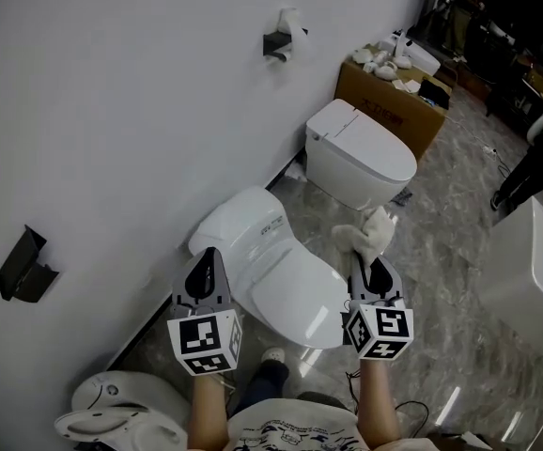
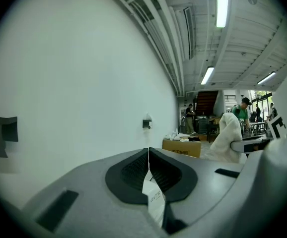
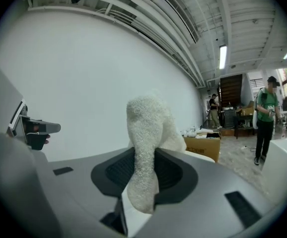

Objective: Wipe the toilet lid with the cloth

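- Right gripper (image 1: 373, 269) is clamped on the cloth (image 1: 375, 233). Its own view shows the white terry wad pinched between the jaws, with the loose end flopping up and forward.
- Left gripper (image 1: 206, 272) has its jaws pressed together on nothing, so it's just along for the ride.
- Both tools are held about level and point down the room, not at the toilet.
- Toilet lid (image 1: 281, 275) is shut and sits low between the two grippers. Its long axis runs from the wall end at upper left out to the rounded front at lower right.
- What matters is that the cloth is off the lid's right edge, near the front end. The lid lies to the left of that gripper and beneath it.
- Right hand is the one that counts. I'd say it has to tip down and swing left to lay the cloth on the lid, then stroke along that axis.
- How high the cloth rides above the lid can't be judged from here.
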Action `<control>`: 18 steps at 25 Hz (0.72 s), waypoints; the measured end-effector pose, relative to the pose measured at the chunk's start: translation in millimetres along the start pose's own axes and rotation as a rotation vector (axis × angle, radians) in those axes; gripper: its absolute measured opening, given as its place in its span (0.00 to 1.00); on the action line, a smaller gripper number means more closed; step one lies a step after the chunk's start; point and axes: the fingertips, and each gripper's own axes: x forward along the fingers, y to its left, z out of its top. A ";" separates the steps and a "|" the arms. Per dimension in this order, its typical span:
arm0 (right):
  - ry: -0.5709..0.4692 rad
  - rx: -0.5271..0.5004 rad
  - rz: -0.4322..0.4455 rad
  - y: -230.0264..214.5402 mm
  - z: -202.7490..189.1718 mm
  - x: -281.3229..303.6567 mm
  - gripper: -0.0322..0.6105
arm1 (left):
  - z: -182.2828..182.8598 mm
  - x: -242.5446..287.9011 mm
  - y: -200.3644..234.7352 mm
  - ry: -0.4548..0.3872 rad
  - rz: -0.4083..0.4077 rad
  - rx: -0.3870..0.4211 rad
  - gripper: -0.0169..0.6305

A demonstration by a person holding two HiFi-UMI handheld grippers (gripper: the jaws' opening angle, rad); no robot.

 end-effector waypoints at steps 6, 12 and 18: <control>0.045 -0.007 -0.022 6.7 -17.5 34.7 0.21 | -22.7 38.6 17.3 0.048 -0.029 -0.009 0.04; 0.091 -0.010 -0.028 4.8 -36.9 55.0 0.21 | -52.1 61.9 12.7 0.114 -0.054 -0.028 0.04; 0.165 -0.008 0.000 8.9 -67.5 77.9 0.21 | -75.2 76.4 12.7 0.143 -0.054 -0.034 0.04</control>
